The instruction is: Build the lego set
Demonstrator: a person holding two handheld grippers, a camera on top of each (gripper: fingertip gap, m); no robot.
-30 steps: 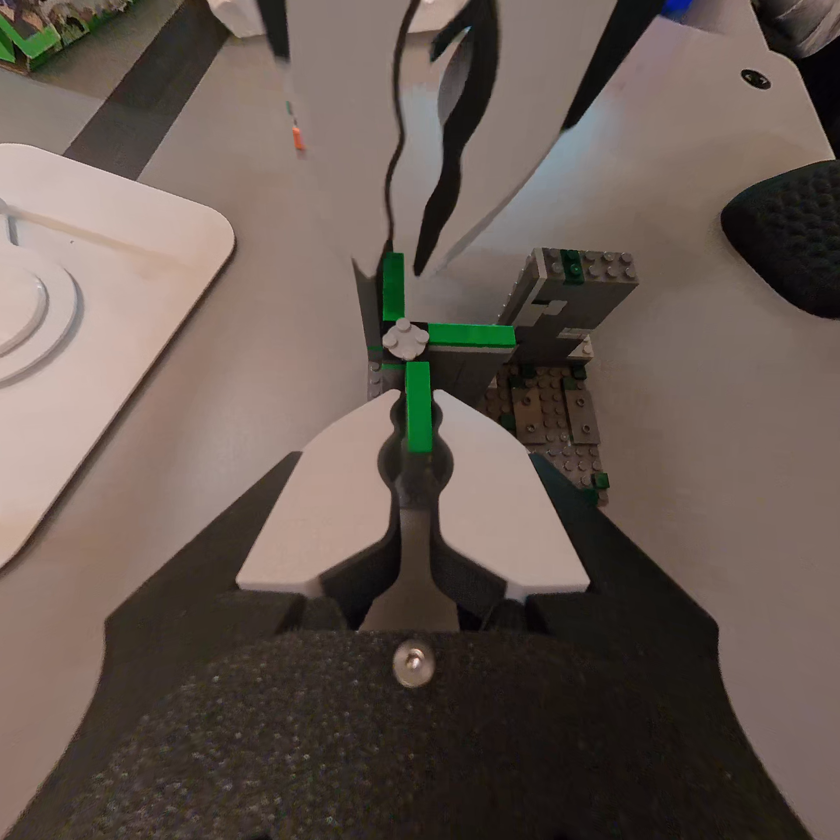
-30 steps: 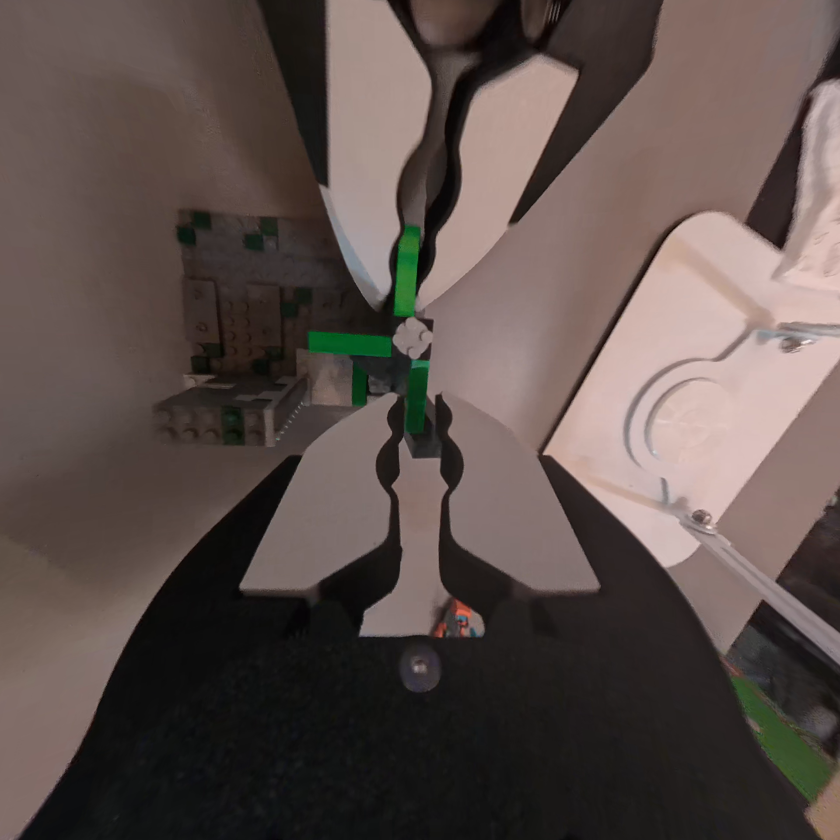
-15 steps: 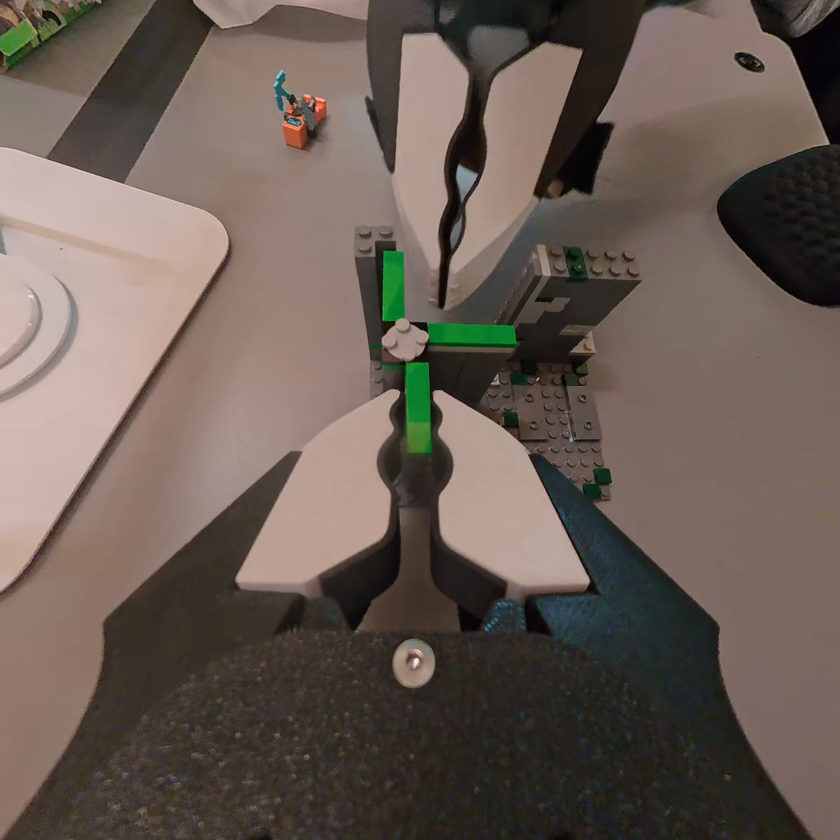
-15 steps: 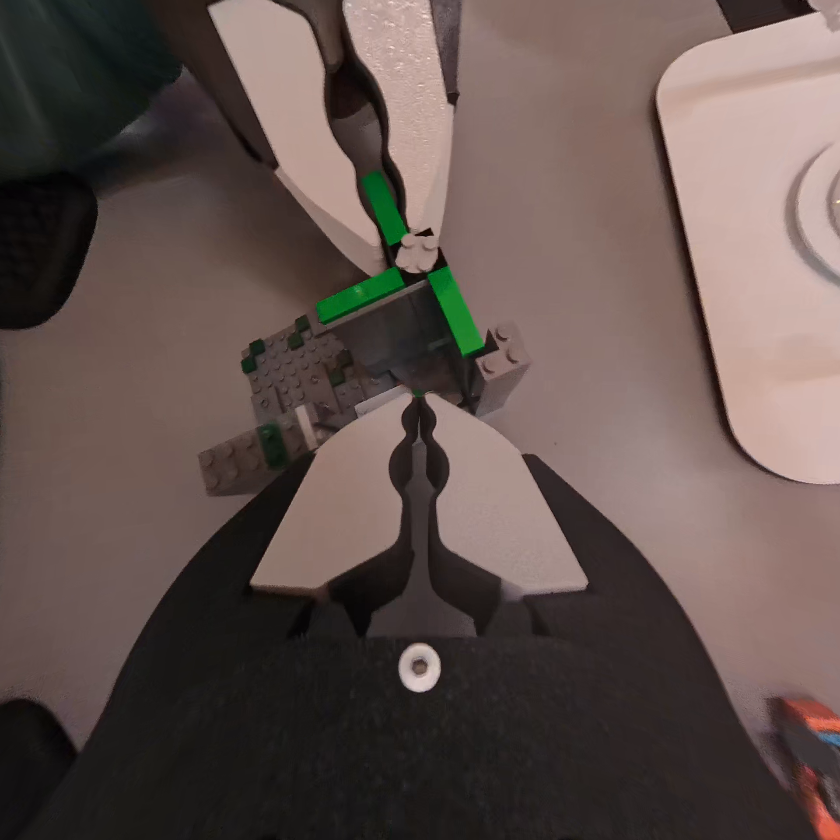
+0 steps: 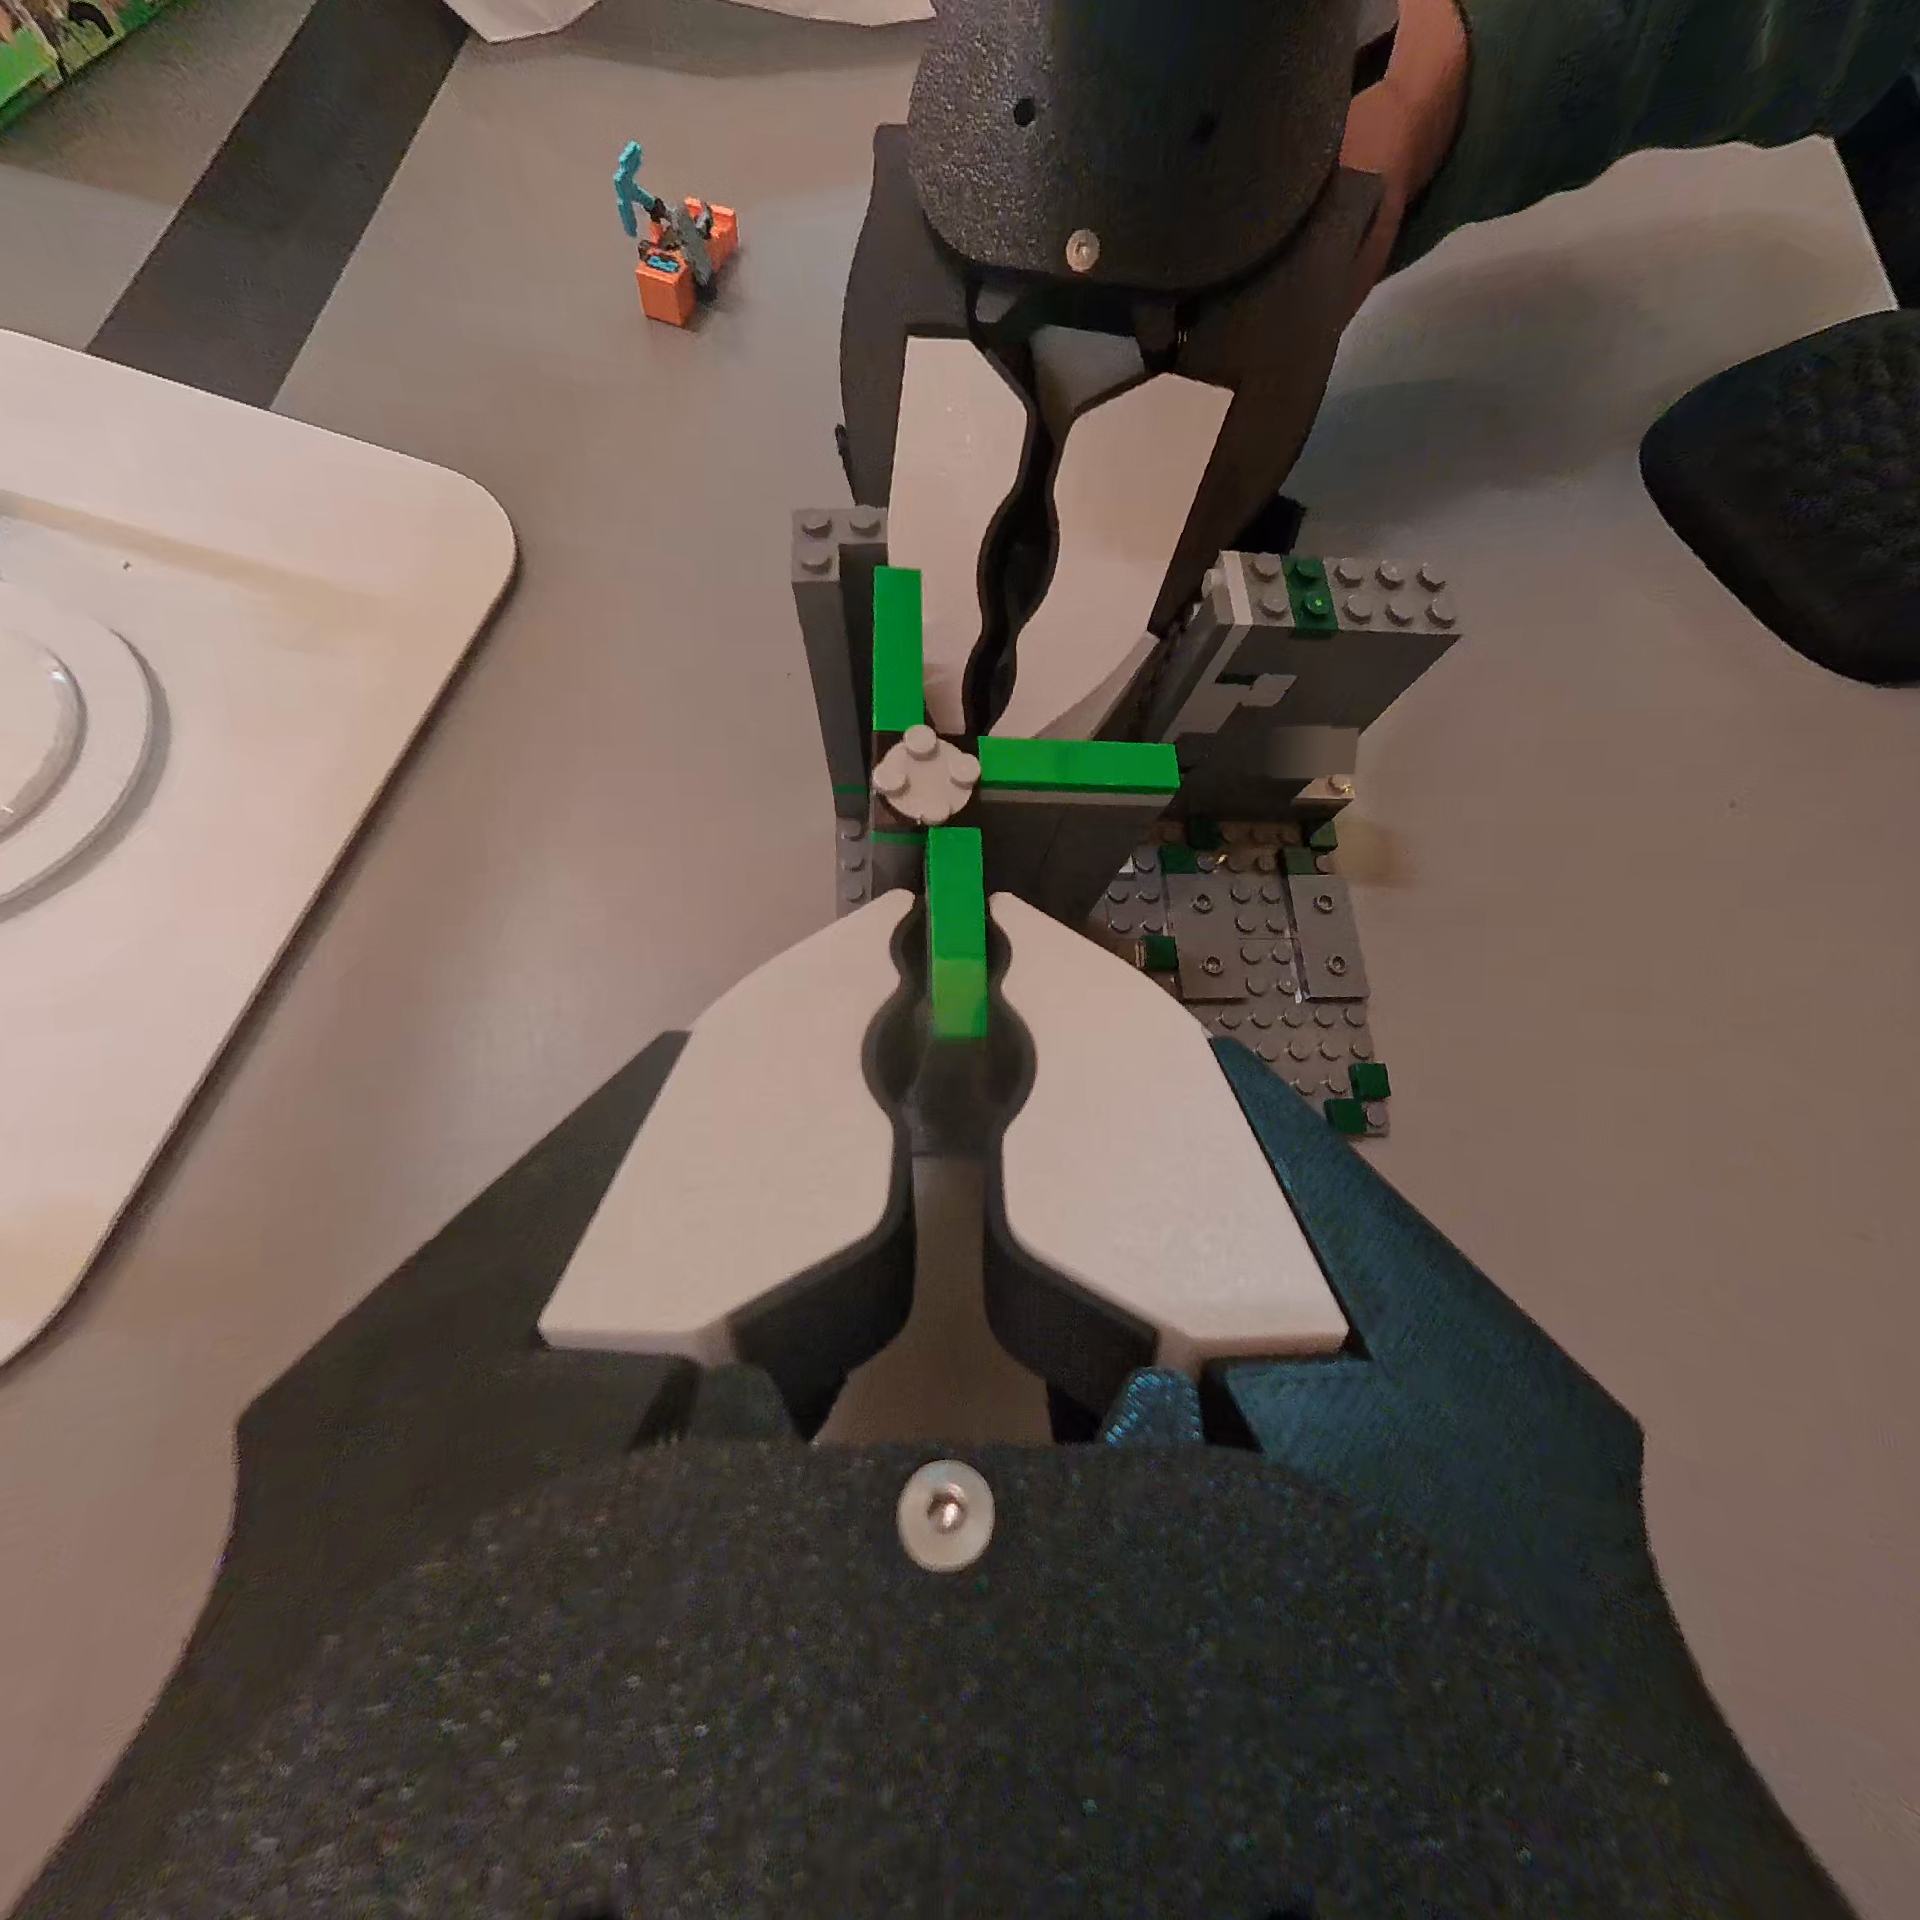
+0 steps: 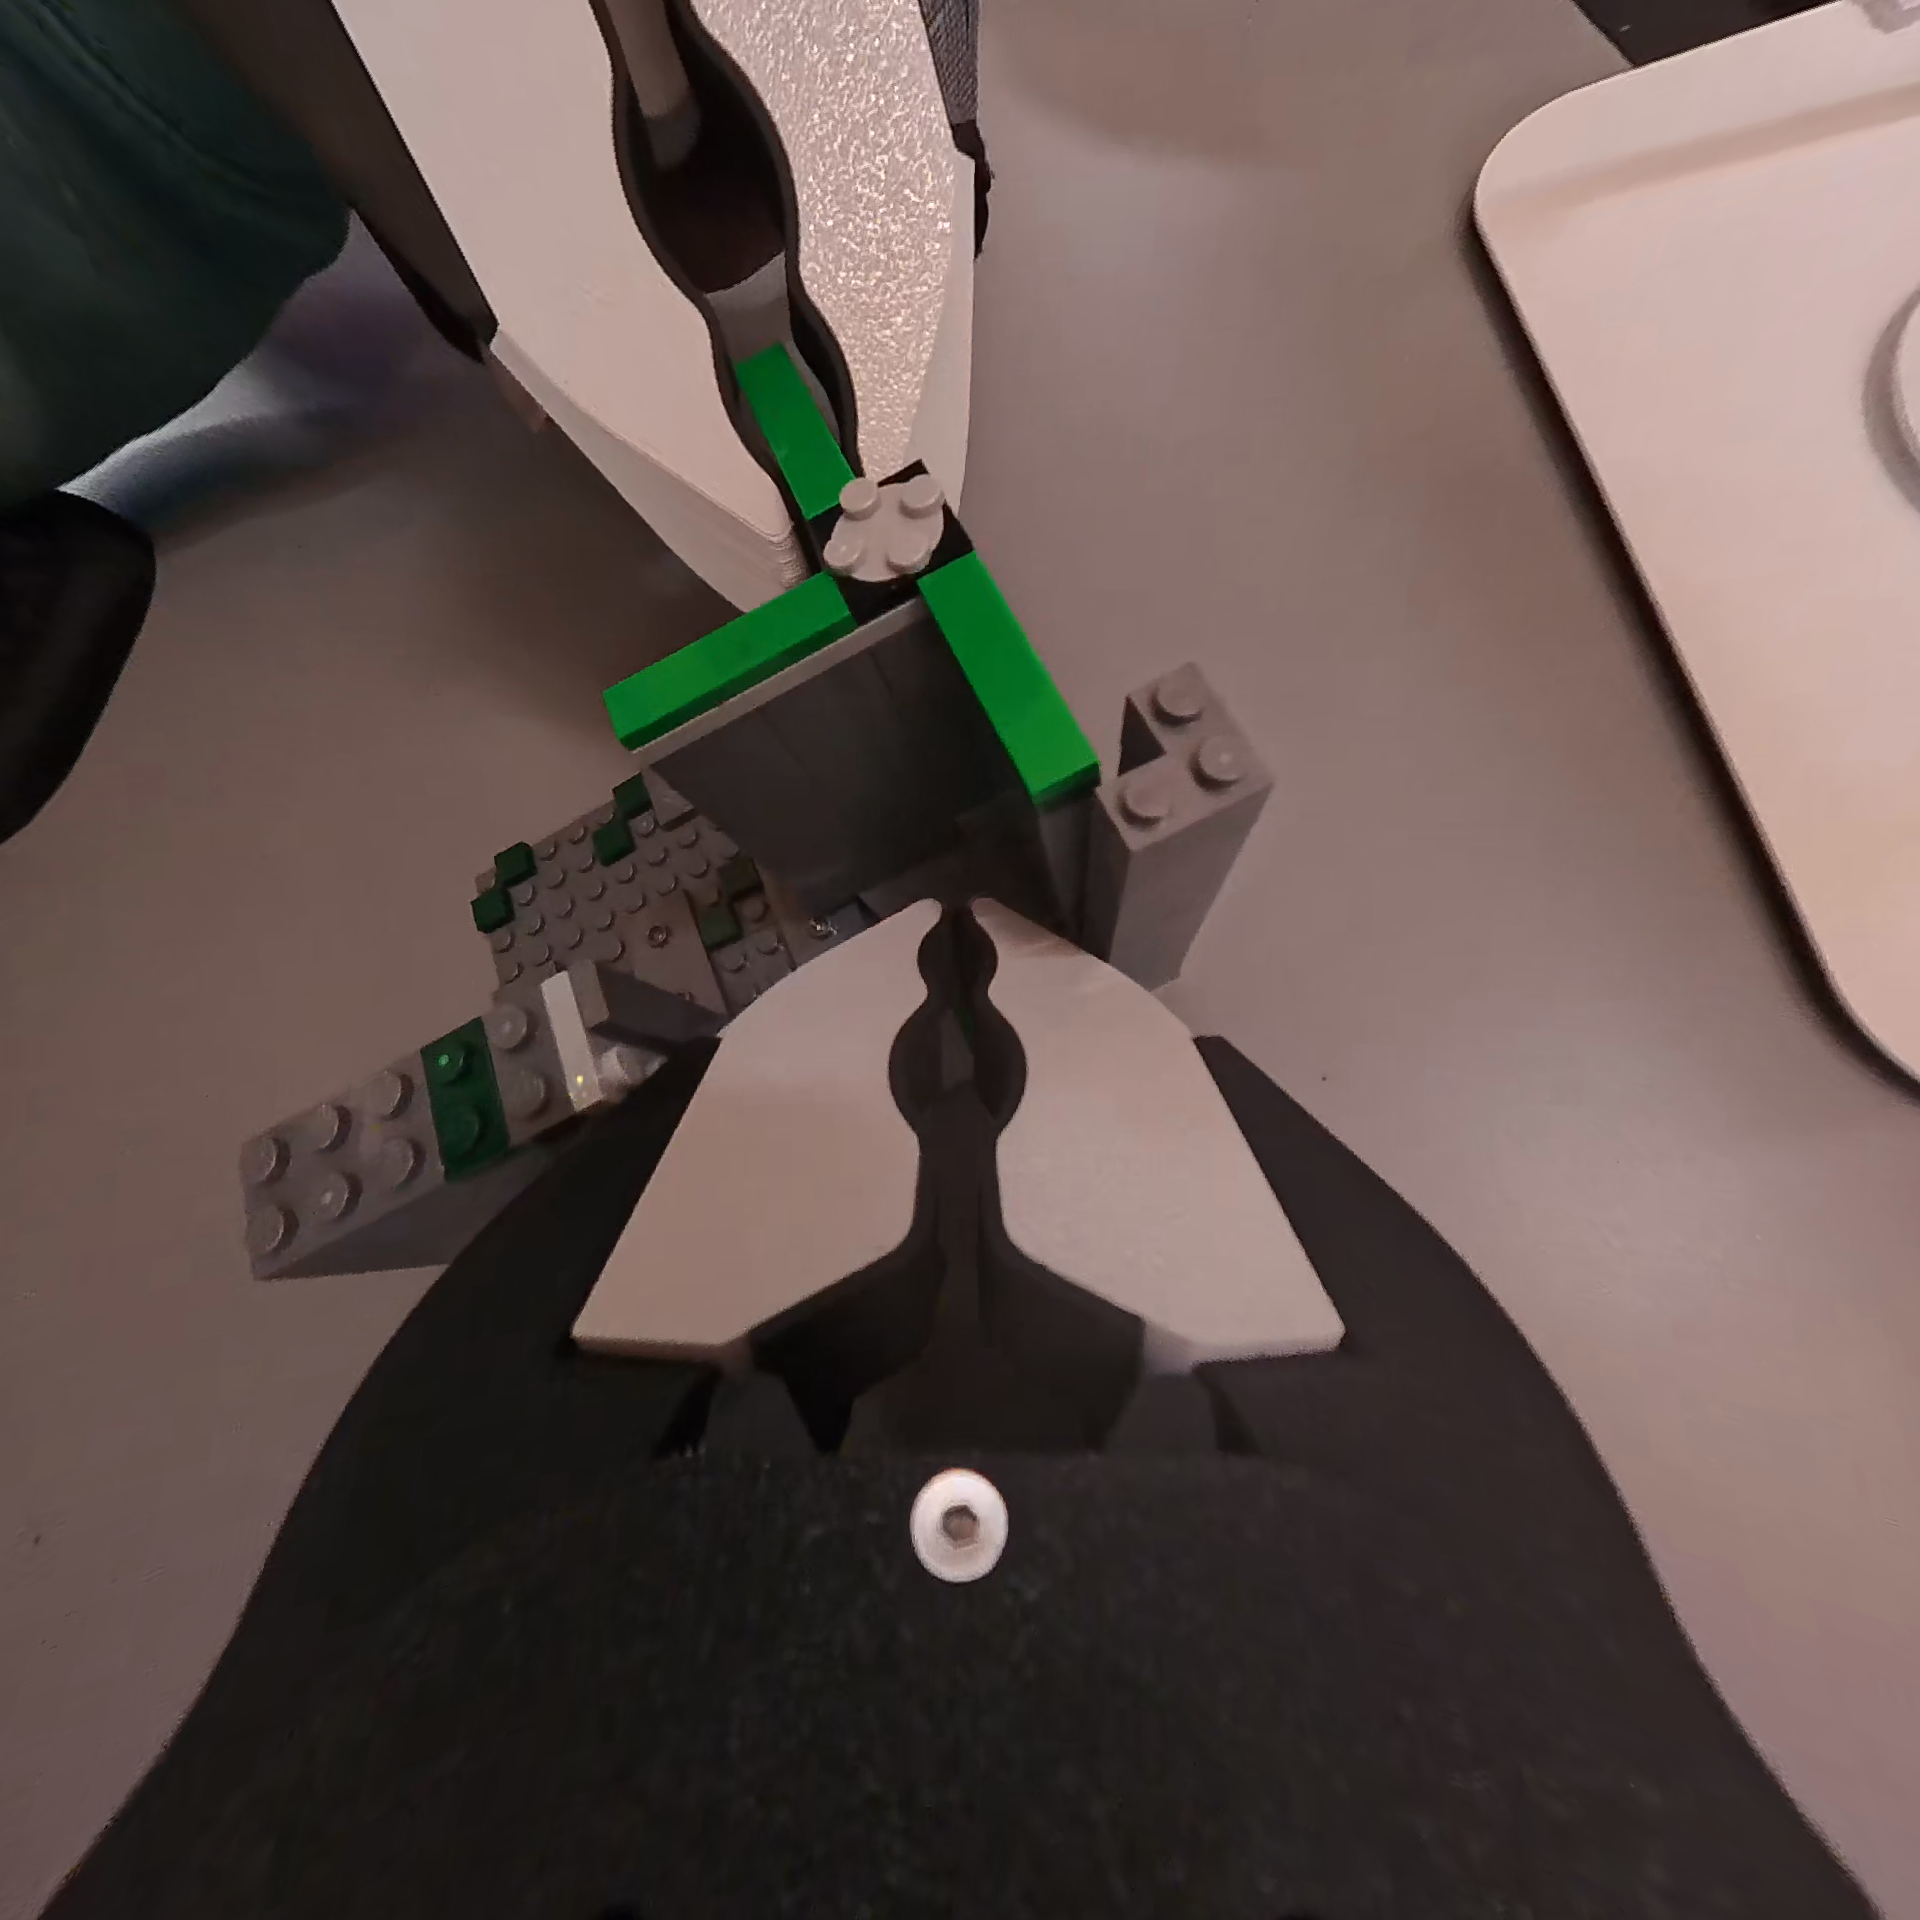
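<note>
The lego build stands on a grey baseplate point(image 5: 1288, 987) with dark green tiles. Its dark grey walls carry green tiles point(image 5: 1081, 767) that meet at a round grey plate point(image 5: 925, 774). My left gripper point(image 5: 951, 899) is shut on the near green-topped wall point(image 5: 956, 935); the hold also shows in the right wrist view point(image 6: 790, 436). My right gripper point(image 6: 956, 909) is shut with nothing visible in it. Its tips hang in the corner between two walls, just behind the round plate in the left wrist view point(image 5: 987, 717). A grey pillar point(image 6: 1174, 831) stands beside it.
A white tray point(image 5: 208, 727) lies to the left of the build. A small orange figure with a teal tool point(image 5: 681, 244) stands at the back. A studded grey block point(image 5: 1340, 623) rises at the build's right. A black padded object point(image 5: 1787, 499) is at far right. Across from one pair of fingers to the other is roughly 5 cm.
My right gripper left the far green-topped wall, shut, and came down with its tips in the corner behind the round plate. My left gripper kept its hold.
</note>
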